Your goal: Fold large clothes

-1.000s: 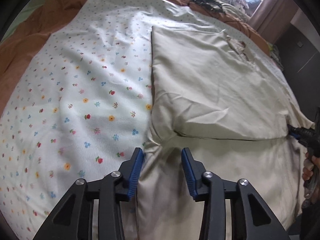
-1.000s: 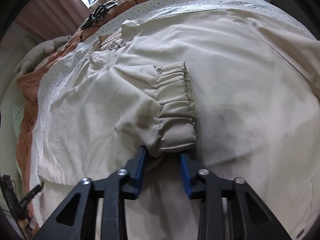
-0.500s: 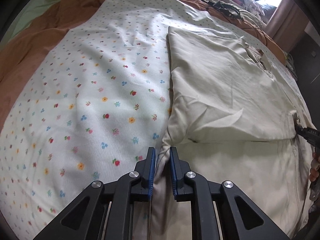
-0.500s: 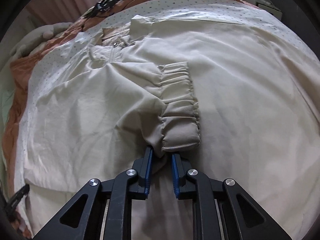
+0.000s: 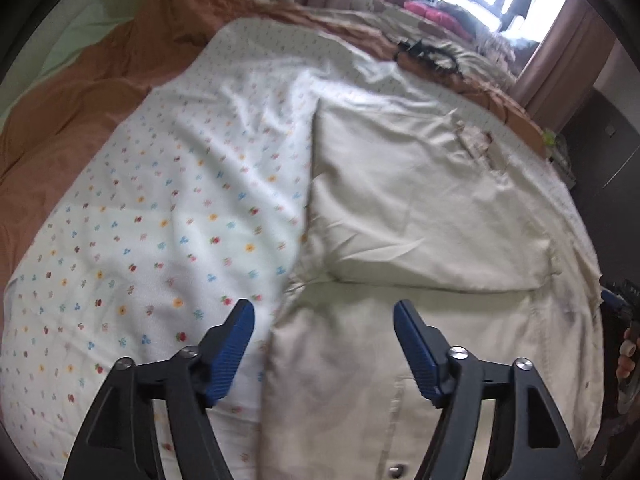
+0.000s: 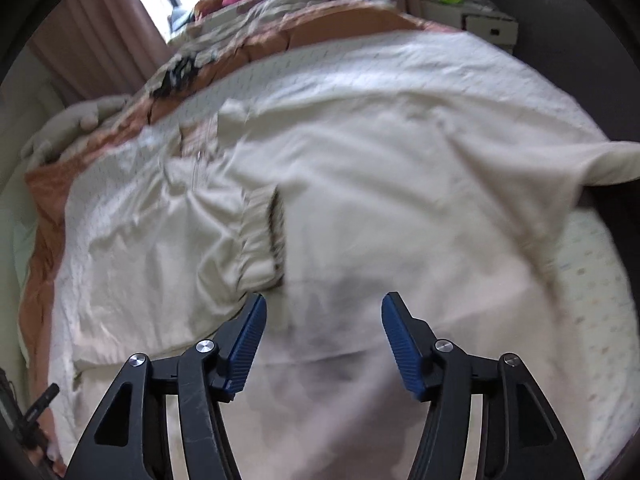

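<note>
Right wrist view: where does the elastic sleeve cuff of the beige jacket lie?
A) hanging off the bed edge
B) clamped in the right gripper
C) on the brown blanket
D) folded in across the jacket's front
D: the gathered cuff rests on the beige jacket body, beyond the right gripper, whose jaws are opening with nothing clamped between them.

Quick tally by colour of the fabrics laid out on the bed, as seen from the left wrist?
Cream: 1, the jacket
White floral: 1, the sheet
Orange-brown: 1, the blanket
Total: 3
</note>
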### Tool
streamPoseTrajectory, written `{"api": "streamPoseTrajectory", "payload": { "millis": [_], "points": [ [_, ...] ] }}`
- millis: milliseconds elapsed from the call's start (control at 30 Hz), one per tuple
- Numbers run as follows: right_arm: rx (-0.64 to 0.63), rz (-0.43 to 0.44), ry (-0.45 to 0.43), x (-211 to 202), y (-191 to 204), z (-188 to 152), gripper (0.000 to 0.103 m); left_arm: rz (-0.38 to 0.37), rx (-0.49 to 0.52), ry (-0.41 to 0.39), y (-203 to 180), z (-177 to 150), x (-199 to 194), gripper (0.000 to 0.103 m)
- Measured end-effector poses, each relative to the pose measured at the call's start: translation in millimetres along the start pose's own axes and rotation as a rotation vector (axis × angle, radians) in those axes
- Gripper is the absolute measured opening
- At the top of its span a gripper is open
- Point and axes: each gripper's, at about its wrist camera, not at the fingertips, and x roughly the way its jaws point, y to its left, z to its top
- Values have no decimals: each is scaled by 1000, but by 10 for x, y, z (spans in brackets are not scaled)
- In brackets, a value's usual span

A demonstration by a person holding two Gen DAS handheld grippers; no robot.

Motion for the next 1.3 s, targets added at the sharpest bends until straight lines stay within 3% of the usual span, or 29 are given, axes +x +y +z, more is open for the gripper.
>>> {"api": "streamPoseTrajectory", "payload": {
  "millis": [333,700,1067,1300],
  "points": [
    [56,-19,-106,-676,-778,238,61,-35,67,-24,-603,-3,-166,74],
    [210,-81,-195,-1086,-2021,537,61,-31,117,-21,-1219,78,-13,74],
    [343,-168,-258,-1220,-3099,786,61,-17,179,-22,-1542,207,176,74],
    [431,-205,-270,-1074,-3545,926,61,9,173,-4,-1491,242,476,74]
  ]
}}
